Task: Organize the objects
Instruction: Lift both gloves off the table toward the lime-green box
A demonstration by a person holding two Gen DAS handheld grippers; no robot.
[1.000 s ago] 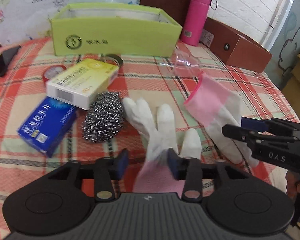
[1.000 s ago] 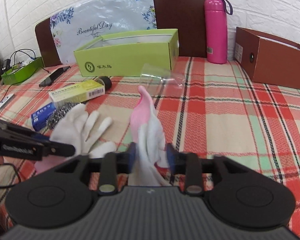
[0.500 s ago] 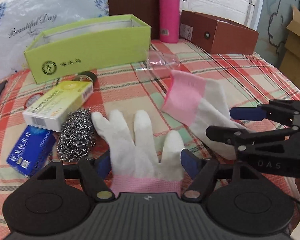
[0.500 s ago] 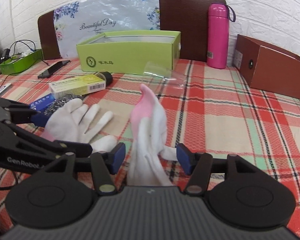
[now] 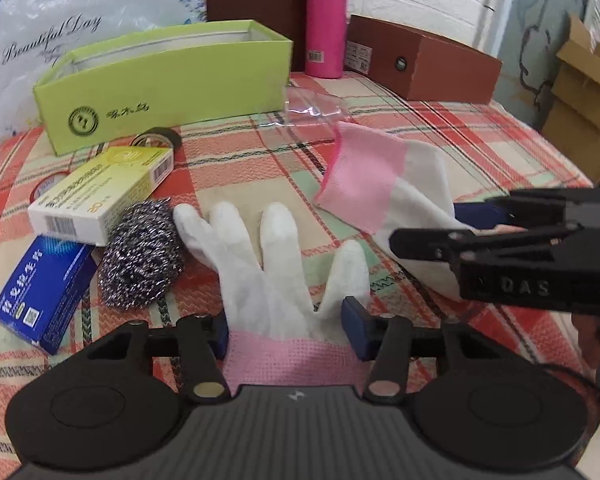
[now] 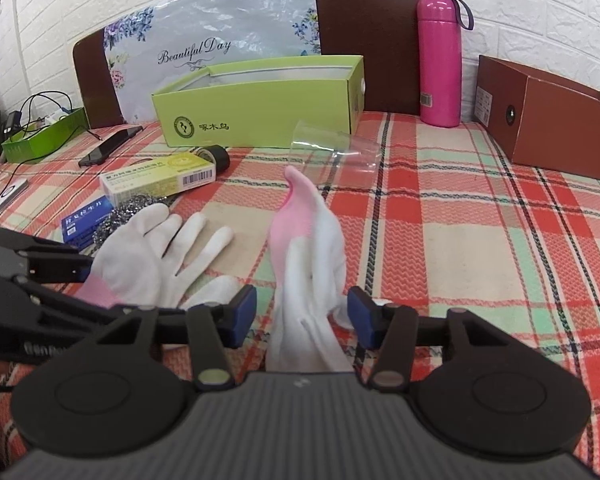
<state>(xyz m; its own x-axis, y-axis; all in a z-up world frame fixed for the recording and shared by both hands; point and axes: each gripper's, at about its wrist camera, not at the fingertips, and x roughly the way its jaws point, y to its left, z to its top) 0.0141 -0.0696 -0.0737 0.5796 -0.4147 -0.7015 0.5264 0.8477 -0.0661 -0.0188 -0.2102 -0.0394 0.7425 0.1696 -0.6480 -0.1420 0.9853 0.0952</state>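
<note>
Two white gloves with pink cuffs lie on the plaid tablecloth. One glove (image 5: 268,268) lies flat, fingers pointing away, its pink cuff between the open jaws of my left gripper (image 5: 286,330); it also shows in the right wrist view (image 6: 148,256). The other glove (image 6: 308,268) lies bunched, cuff pointing away, between the open jaws of my right gripper (image 6: 302,314); in the left wrist view this glove (image 5: 384,196) lies to the right, with the right gripper (image 5: 472,226) at its finger end. Neither gripper grips its glove.
A steel scourer (image 5: 140,260), a yellow-white box (image 5: 100,196), a blue box (image 5: 40,292) and tape rolls lie left. An open green box (image 5: 160,80), a clear cup (image 6: 332,148), a pink flask (image 6: 438,60) and a brown box (image 6: 548,120) stand behind. A phone (image 6: 110,146) lies far left.
Both grippers have opened and let go of the gloves they held pinched one second ago. The left gripper's view has swung to the right; both gloves now rest on the cloth.
</note>
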